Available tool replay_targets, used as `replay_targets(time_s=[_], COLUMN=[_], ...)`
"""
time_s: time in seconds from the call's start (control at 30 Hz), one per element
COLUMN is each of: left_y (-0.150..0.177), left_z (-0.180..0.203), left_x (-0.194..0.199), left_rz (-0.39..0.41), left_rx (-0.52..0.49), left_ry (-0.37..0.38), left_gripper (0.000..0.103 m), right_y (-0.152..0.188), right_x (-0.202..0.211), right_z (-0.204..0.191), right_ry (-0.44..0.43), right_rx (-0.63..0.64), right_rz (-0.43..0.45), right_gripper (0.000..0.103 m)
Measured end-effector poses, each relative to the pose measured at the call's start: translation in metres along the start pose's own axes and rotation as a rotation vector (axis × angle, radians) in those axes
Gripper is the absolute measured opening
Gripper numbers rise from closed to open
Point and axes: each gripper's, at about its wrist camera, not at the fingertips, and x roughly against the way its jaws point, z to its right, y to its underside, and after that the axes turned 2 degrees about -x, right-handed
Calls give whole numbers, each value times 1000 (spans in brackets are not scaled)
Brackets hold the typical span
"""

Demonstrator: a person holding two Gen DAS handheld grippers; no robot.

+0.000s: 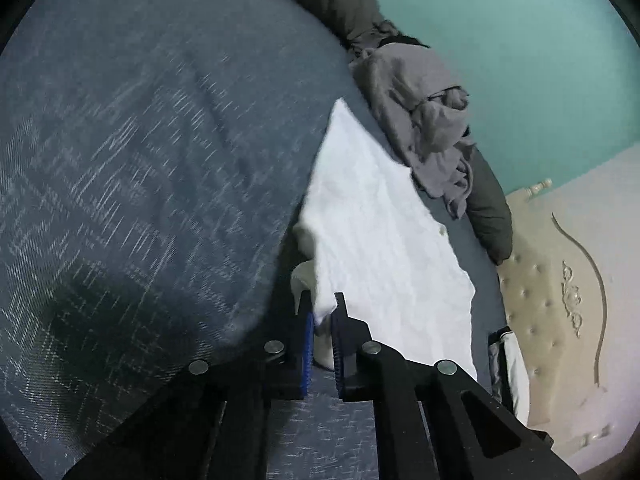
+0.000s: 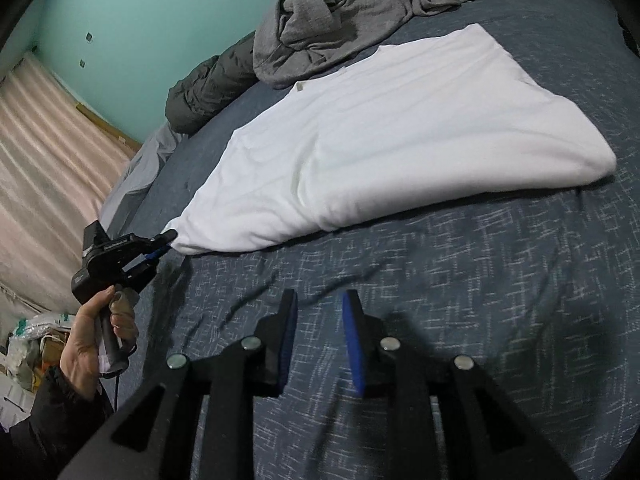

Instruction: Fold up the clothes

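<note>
A white garment (image 2: 392,136) lies folded over on the dark blue bedspread (image 2: 440,280), stretched from the bed's left edge toward the far right. My left gripper (image 1: 323,312) is shut on the near corner of the white garment (image 1: 372,224), pinched between the blue pads. In the right wrist view a hand holds that left gripper (image 2: 166,242) at the garment's left tip. My right gripper (image 2: 318,304) hovers open above bare bedspread, nearer than the garment, with nothing between its fingers.
A crumpled grey garment (image 2: 320,20) lies beyond the white one, next to a dark puffy jacket (image 2: 208,88) along the teal wall. The bed's left edge drops toward a pink striped surface (image 2: 44,184). A cream tufted headboard (image 1: 560,280) shows in the left wrist view.
</note>
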Motion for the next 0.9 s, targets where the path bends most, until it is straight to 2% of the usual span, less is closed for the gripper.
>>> replay_targets(time_s=[0.27,0.47,0.6,0.67,0.77,0.83,0.9], left_y=[-11,-18,-8,10,61,105,149], left_z=[64,157,242,289,344,367,373], left_x=[1,-18,-54,-84,-140,-176,-210], left_rz=[14,-9,-56,-106,-224,-329,-445], left_rx=[-124,-282,-427,-495,-590,-673,-724], left_ry=[25,38,49,67,100,98,68], left_gripper=[6,6,6,6,6,6,6], right_y=[1,1,-2,-5,-9,-10,-10], right_x=[14,32,48,58,73,81,89], right_z=[18,38,56,67,87,102,118], right_ry=[-11,-21,-31,-27,-12,-1,11], right_rx=[-33,-69,-114,-135,-178,-212,-248], right_rz=[24,42,65,82,110,119,123], right_gripper=[23,23,23,23,23,23,23])
